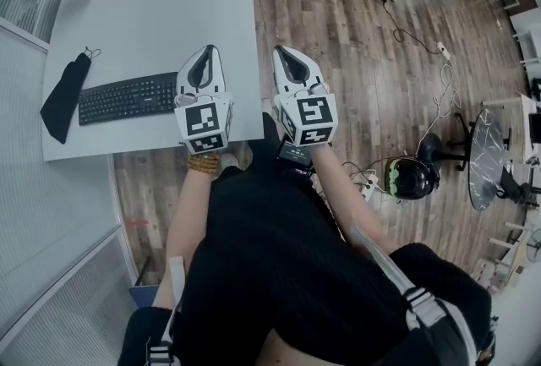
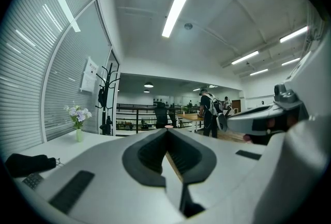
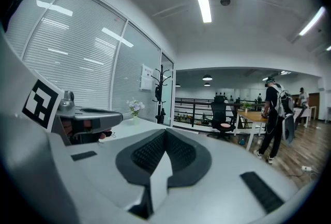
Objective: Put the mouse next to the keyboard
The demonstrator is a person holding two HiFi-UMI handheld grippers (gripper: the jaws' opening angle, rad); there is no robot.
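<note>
Keyboard [image 1: 128, 97], left hand-held gripper [image 1: 208, 49] near it, right hand-held gripper [image 1: 279, 51] parallel

Even, cool light from ceiling strip lamps [image 2: 175, 12]; heavy fisheye warp w/ dark corners in gripper views

The table [image 1: 152, 9] has a smooth, matt white top. The keyboard [image 1: 127, 98] looks like matt black plastic, and the black pouch [image 1: 65, 98] looks like soft cloth. The floor [image 1: 338, 9] is brown wood plank with a slight sheen. The left gripper [image 1: 210, 49] and right gripper [image 1: 280, 50] have pale matt plastic shells, and their jaws carry black ribbed pads [image 3: 147, 151].
</note>
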